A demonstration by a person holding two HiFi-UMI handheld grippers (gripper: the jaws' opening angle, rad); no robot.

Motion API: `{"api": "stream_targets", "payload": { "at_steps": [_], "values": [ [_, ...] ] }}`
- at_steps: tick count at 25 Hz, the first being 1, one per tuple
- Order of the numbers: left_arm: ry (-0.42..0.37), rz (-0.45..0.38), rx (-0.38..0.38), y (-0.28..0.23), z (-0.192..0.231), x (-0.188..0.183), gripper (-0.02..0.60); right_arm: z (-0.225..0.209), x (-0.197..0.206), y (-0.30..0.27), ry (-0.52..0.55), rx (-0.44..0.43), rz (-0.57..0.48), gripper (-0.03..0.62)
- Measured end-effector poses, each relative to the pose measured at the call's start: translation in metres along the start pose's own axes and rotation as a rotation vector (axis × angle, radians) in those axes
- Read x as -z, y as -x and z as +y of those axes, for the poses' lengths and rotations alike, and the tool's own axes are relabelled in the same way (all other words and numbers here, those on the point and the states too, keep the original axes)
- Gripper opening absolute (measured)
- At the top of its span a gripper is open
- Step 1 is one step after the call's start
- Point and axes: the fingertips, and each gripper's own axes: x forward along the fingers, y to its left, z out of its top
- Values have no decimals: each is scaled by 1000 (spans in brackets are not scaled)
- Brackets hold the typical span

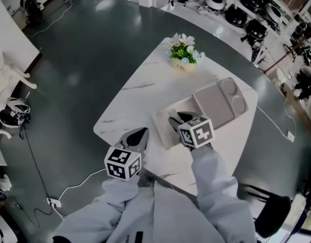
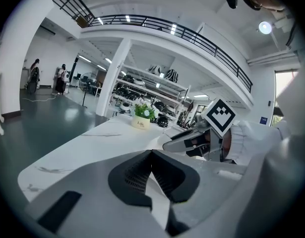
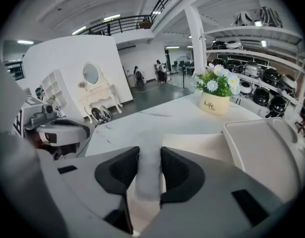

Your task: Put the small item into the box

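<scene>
My right gripper (image 3: 150,155) is shut on the small item (image 3: 149,175), a pale grey strip that stands between its dark pads. It hangs over the near edge of a shallow cream box (image 3: 192,148) on the white marble table (image 1: 140,92). In the head view the right gripper (image 1: 176,118) sits above the same box (image 1: 163,124). My left gripper (image 1: 142,133) hovers over the table to the left of the box. Seen in its own view, the left gripper (image 2: 152,153) is shut with nothing in it, and the right gripper (image 2: 167,144) shows ahead to the right.
A grey compartment tray (image 1: 218,103) lies just right of the box and partly over it. A flower pot (image 1: 184,49) stands at the table's far end. Dark floor surrounds the table, with a cable (image 1: 69,191) and shelves of equipment (image 1: 246,9) beyond.
</scene>
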Motion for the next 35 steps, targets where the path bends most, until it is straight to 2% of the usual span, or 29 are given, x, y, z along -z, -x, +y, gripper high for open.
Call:
{"api": "stream_targets", "payload": {
  "at_steps": [6,12,18,25,35],
  "values": [
    [22,15,-21,-4,15,2,-2,0,10,-20,49,-6,149,120],
    [38,24,-16,-10,20,1,-2,-2,23,-36,21,-31,255,121],
    [47,30,-16,-14,25,1,0,-8,42,-49,9,-18,372,123],
    [57,30,-15,-18,27,2,-2,-9,45,-52,27,-9,417,126],
    [58,20,-18,-18,27,-2,-2,-7,44,-51,87,37,420,138]
  ]
}}
